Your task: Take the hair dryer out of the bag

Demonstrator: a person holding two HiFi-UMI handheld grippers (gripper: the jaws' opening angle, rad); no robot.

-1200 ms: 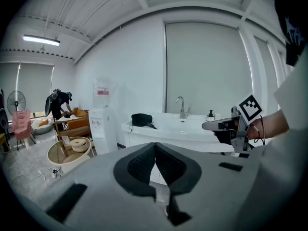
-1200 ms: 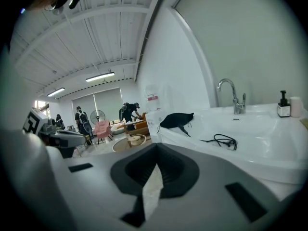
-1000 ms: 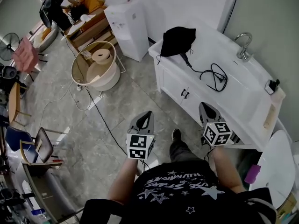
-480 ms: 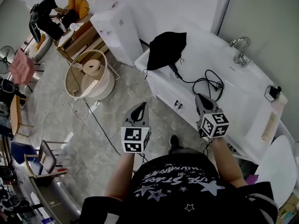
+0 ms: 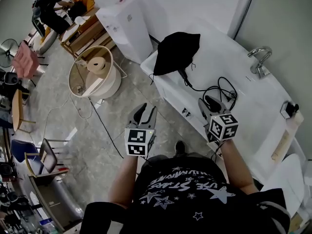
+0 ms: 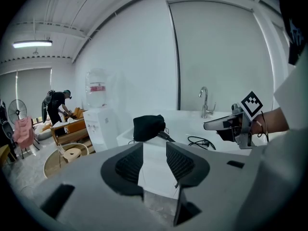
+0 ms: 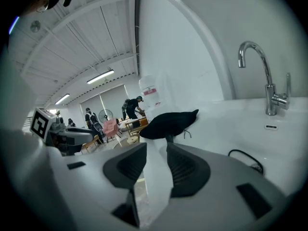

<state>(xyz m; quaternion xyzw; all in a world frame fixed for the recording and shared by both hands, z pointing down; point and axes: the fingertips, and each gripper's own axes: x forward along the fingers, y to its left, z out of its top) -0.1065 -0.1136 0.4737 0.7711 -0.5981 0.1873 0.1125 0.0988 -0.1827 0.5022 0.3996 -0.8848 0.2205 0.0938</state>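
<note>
- White vanity counter [image 5: 231, 57] with chrome tap [image 5: 258, 58] fills the upper right of the head view; grey tiled floor at left.
- Black fabric bag [image 5: 178, 51] lies on the counter's left end, top centre. Black hair dryer [image 5: 185, 75] is mostly inside, handle end poking out, black cord [image 5: 220, 89] coiled beside.
- Step: approach, nothing grasped yet.
- My left gripper [image 5: 147, 110] and right gripper [image 5: 207, 101]: jaws opening, nothing between them, both short of the bag.
- Next, probably: pin the bag with one, pull the handle with the other.

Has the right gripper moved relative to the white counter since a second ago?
Yes. The right gripper has advanced from short of the white counter up to its front edge, near the coiled cord. Its jaws are opening, nothing between them.
</note>
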